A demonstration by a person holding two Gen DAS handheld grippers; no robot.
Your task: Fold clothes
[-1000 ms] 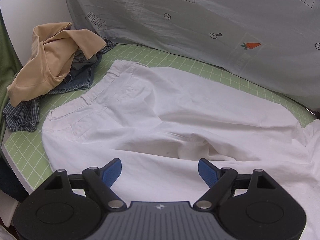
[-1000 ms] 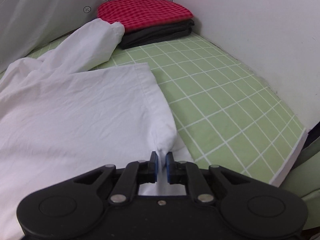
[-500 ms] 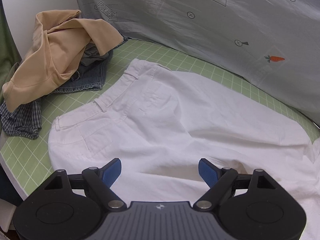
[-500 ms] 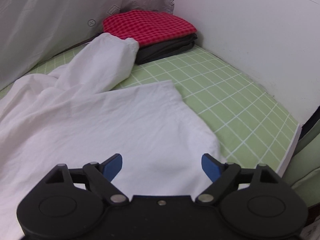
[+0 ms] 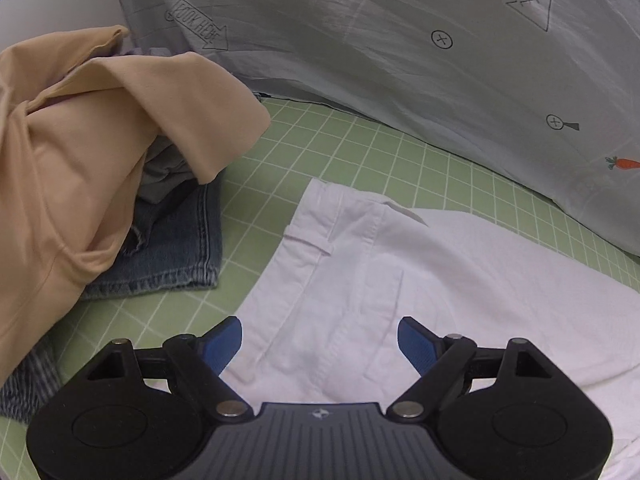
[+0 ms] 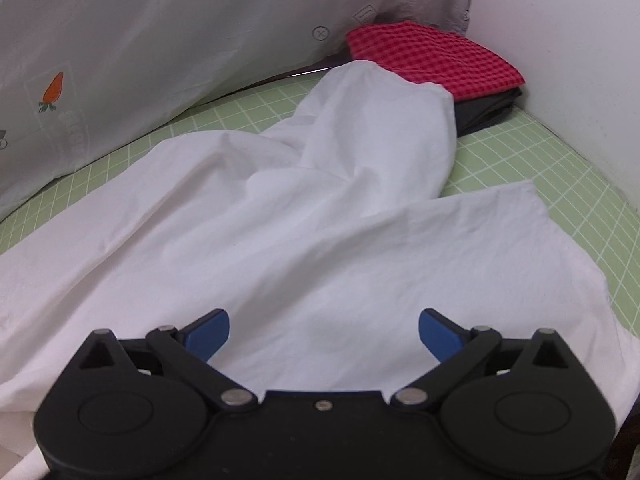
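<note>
White trousers (image 5: 420,280) lie spread on the green grid mat (image 5: 344,148). In the left wrist view their waistband with a belt loop sits just ahead of my left gripper (image 5: 320,340), which hovers open over the waist with nothing between its blue pads. The right wrist view shows the trouser legs (image 6: 320,208); the far leg bunches up against a folded stack. My right gripper (image 6: 324,332) is open above the near leg, holding nothing.
A heap of unfolded clothes, a tan garment (image 5: 80,152) over blue jeans (image 5: 176,248), lies left of the waistband. A folded red checked cloth (image 6: 432,60) on a dark one sits at the far right corner. A grey printed sheet (image 5: 400,40) hangs behind. A white wall (image 6: 568,60) borders the right.
My right gripper let go of the trouser leg hem and opened, then moved up over the legs. My left gripper, open throughout, moved forward and left to the waistband.
</note>
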